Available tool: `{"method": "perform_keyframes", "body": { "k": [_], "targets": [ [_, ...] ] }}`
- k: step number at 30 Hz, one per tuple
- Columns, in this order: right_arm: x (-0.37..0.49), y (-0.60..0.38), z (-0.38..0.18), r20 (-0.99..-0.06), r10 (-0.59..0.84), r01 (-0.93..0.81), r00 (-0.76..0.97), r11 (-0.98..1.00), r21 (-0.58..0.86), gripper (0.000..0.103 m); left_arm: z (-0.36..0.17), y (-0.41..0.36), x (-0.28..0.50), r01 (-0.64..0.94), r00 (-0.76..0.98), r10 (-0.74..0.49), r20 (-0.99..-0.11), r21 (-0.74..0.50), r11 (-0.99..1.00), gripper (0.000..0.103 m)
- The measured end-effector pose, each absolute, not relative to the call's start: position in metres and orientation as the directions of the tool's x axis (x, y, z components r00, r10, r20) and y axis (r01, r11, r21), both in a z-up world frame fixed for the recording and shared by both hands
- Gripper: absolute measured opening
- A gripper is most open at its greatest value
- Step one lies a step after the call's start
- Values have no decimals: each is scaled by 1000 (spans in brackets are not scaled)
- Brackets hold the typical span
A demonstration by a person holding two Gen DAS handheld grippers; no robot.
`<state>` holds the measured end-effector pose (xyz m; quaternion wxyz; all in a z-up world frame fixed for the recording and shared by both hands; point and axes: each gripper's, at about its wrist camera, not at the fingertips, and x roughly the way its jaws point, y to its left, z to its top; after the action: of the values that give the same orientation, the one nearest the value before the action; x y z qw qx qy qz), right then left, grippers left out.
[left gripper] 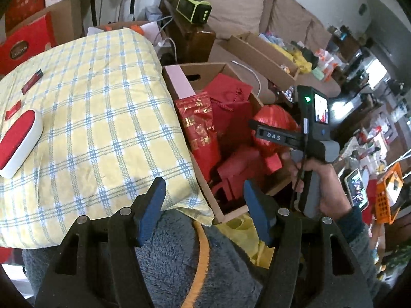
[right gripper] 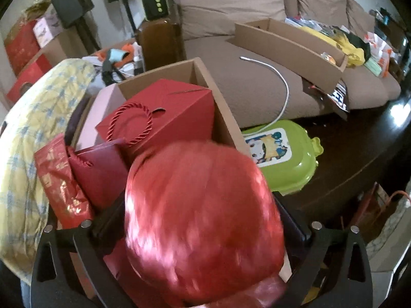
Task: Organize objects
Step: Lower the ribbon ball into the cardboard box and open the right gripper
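A shiny red ball [right gripper: 203,218] fills the space between the wide jaws of my right gripper [right gripper: 203,205], over a cardboard box [right gripper: 223,118] of red things. The ball is smeared while the gripper frame looks sharp, so it sits loose; the pads are hidden behind it. Inside the box are a red gift bag [right gripper: 164,113] with a rope handle and a red-and-gold packet [right gripper: 61,179]. In the left wrist view a hand holds the right gripper [left gripper: 269,131] at the ball [left gripper: 272,118] above the box [left gripper: 205,66]. My left gripper [left gripper: 204,205] hangs open with nothing between its pads, beside the box.
A yellow plaid pillow [left gripper: 90,115] lies left of the box, bearing a red-and-white oval case [left gripper: 18,146] and small red packets [left gripper: 32,80]. Grey fleece [left gripper: 167,251] lies under my left gripper. A green plastic case [right gripper: 282,151] sits right of the box. Behind it are a sofa, a white cable [right gripper: 282,82] and a second carton [right gripper: 290,46].
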<state>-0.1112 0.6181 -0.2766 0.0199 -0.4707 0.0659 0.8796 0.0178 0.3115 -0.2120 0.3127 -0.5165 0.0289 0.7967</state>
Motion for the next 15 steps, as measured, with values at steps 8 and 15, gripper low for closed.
{"method": "perform_keyframes", "body": {
  "k": [8, 15],
  "targets": [
    [-79, 624, -238, -766, -98, -38, -636, -987, 158, 102, -207, 308, 15, -524, -281, 473, -835, -280, -804, 60],
    [-45, 653, -220, -792, -106, -70, -602, -981, 184, 52, -203, 298, 11, -501, -297, 476, -828, -289, -816, 60]
  ]
}}
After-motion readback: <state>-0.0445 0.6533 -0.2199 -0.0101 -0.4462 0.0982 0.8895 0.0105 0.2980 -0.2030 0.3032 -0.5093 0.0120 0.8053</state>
